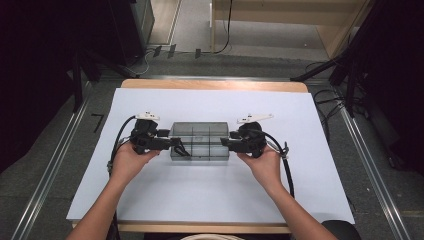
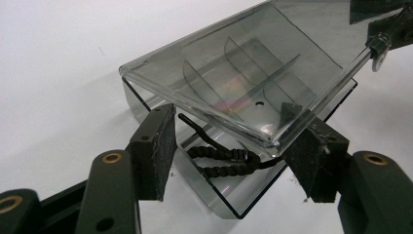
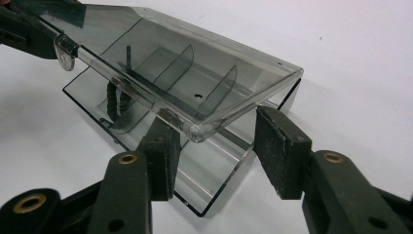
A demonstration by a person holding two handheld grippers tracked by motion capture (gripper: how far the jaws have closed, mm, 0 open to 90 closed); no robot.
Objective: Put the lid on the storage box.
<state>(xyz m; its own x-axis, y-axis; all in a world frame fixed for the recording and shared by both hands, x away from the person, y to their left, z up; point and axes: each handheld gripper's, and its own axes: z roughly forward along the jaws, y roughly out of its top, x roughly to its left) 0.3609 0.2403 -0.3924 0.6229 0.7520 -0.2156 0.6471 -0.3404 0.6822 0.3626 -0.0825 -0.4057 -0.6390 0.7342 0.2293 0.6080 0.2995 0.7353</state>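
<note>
Clear divided box [image 1: 200, 141] mid white sheet [image 1: 210, 200], black beaded bracelet [image 2: 221, 161] in its left compartment; left gripper [image 1: 176, 142] & right gripper [image 1: 224, 144] at opposite ends, jaws partly spread around raised lid [image 2: 234, 73] corners, contact w/ pads unclear.

White sheet [image 1: 210, 195] covering most of a wooden table [image 1: 215, 84], grey floor [image 1: 45, 150] around it, metal rails [image 1: 55, 160] along both sides, black cables [image 1: 325, 100] on the floor at the right, light wooden furniture [image 1: 280, 20] at the far end, dark stands [image 1: 350, 65]
</note>
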